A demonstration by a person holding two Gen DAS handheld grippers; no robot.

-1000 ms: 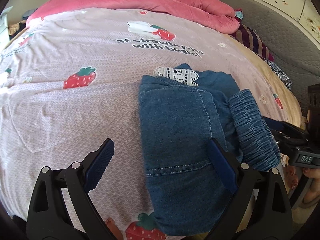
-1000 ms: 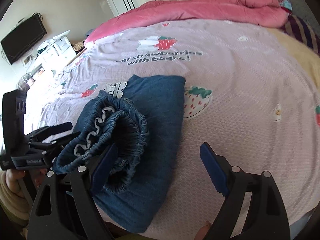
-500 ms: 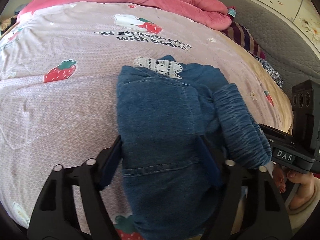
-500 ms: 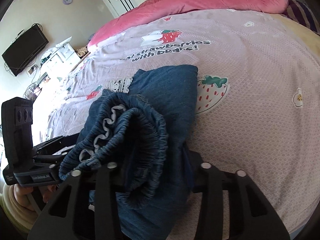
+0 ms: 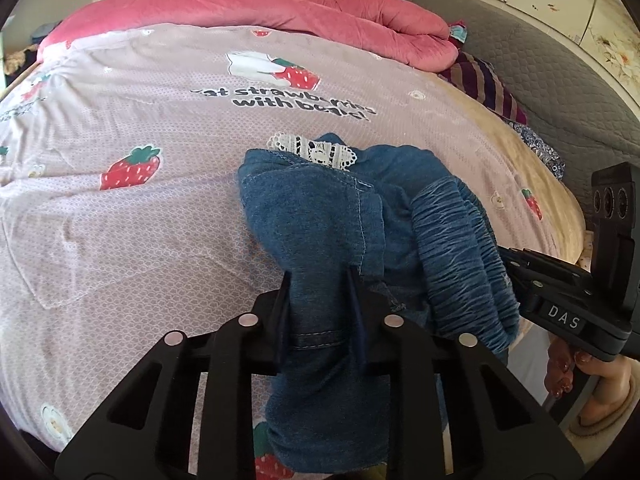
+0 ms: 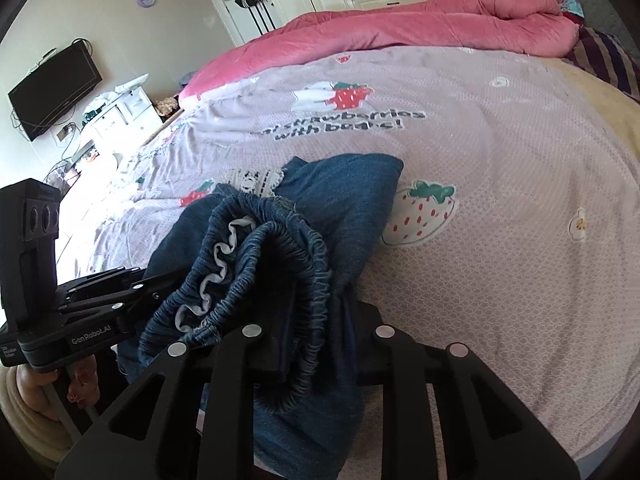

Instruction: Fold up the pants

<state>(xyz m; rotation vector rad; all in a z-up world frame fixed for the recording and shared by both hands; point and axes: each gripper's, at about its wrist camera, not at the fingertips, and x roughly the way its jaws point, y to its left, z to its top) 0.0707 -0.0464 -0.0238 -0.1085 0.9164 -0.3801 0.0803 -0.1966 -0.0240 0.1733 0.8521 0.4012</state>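
Blue denim pants [image 5: 312,216] lie folded on the lilac strawberry sheet [image 5: 132,248], with white lace trim [image 5: 312,148] at the far end and a gathered elastic waistband [image 5: 460,248] on the right. My left gripper [image 5: 318,292] is closing, and its pads pinch a bunched fold of denim near the hem. In the right wrist view my right gripper [image 6: 318,320] is also closing, and its pads squeeze the waistband [image 6: 280,248] of the pants [image 6: 352,200]. The right gripper's housing [image 5: 568,312] shows beside the waistband, held by a hand [image 5: 568,368].
A pink quilt [image 5: 280,12] is heaped along the far side of the bed. A striped pillow [image 5: 484,84] and a grey padded headboard [image 5: 540,60] stand to the right. A wall television [image 6: 56,88] and a white dresser [image 6: 120,108] are off the bed's left side.
Both grippers' jaws came in from wide open onto the pants. The denim between them is now bunched and pulled up a little.
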